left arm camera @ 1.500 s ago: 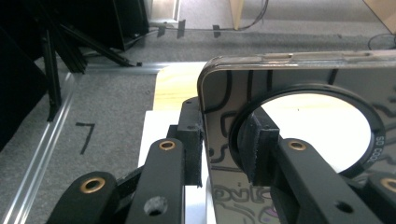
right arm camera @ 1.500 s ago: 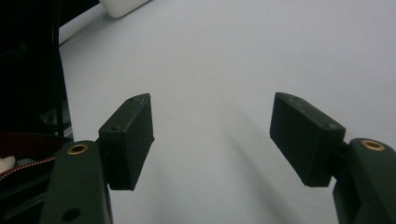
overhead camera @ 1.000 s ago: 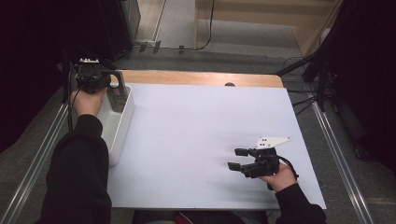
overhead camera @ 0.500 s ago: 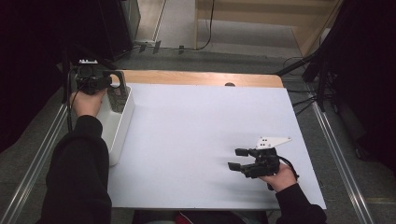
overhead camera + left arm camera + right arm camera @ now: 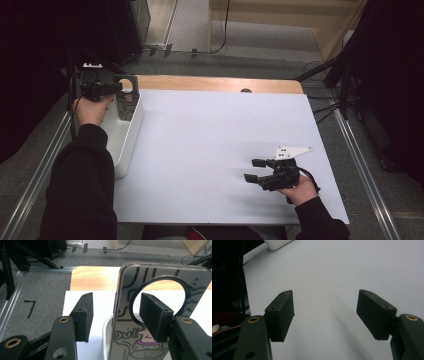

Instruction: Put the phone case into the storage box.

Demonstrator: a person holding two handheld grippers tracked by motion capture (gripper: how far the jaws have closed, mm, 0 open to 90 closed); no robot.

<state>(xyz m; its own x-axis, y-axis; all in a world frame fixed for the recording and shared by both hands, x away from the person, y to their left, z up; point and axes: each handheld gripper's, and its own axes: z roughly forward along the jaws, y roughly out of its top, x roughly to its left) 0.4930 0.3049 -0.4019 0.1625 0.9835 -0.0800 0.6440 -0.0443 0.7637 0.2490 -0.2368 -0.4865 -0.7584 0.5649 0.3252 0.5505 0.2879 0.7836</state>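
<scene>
A dark phone case [image 5: 200, 287] with cartoon drawings and a round ring cut-out stands upright at the far end of a white bin [image 5: 126, 137] on the table's left edge. My left gripper [image 5: 118, 88] is held at the case [image 5: 126, 102], open. In the left gripper view its right pad [image 5: 155, 315] sits in front of the case's ring, the left pad [image 5: 83, 315] stands clear to the side, and the left gripper [image 5: 120, 315] grips nothing. My right gripper [image 5: 251, 170] hovers open and empty over the white mat [image 5: 210, 145] near the front right; the right gripper view shows the right gripper [image 5: 325, 312] above bare mat [image 5: 332, 272].
A strip of wooden tabletop [image 5: 215, 84] runs behind the mat. Metal rails [image 5: 365, 165] flank both sides of the table. Dark stands and cables [image 5: 345, 75] crowd the floor at the right and back left.
</scene>
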